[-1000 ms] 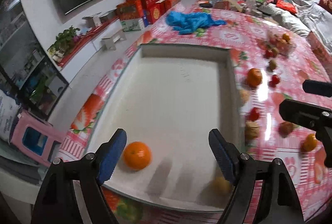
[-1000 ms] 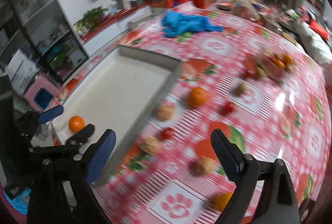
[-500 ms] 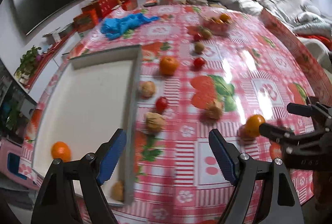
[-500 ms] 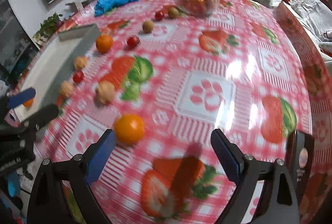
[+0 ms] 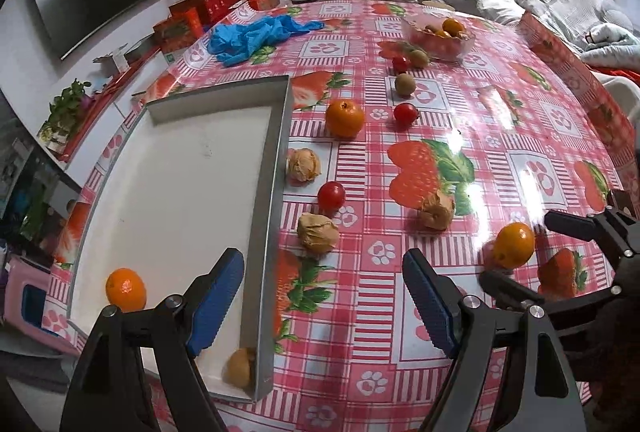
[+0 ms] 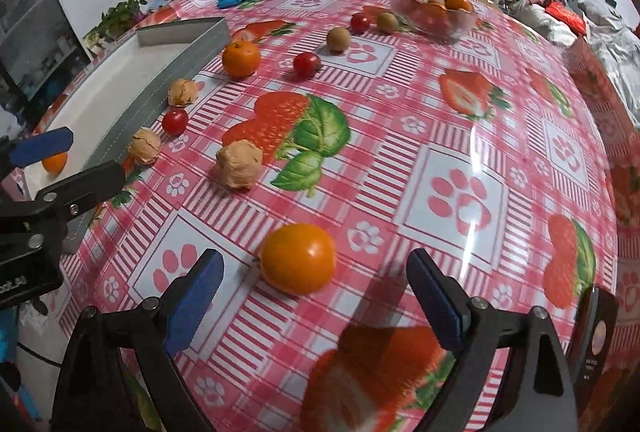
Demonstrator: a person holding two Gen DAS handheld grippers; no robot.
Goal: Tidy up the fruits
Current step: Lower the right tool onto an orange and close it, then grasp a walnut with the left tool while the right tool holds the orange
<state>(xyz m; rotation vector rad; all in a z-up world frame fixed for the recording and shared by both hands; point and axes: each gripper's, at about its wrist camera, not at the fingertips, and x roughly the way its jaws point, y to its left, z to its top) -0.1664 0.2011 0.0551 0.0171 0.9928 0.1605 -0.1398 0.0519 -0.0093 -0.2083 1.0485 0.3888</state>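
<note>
The right tongs (image 6: 312,296) are wide but closing, with the orange (image 6: 298,258) low in the frame between them, to grab it. The left tongs (image 5: 324,298) are wide and empty over the tray (image 5: 276,167) edge, at the left.

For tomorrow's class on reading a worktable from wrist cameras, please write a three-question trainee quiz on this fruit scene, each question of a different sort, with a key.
1. True or false: the white tray already holds an orange.
2. Which fruit lies nearest ahead of the right gripper? A) a red tomato B) an orange fruit C) a kiwi
3. Fill in: the clear bowl of fruit stands at the table's ____ side, away from the grippers.

Key
1. True; it lies near the tray's close end.
2. B, the orange fruit; nothing is between the pads.
3. Far.
</note>
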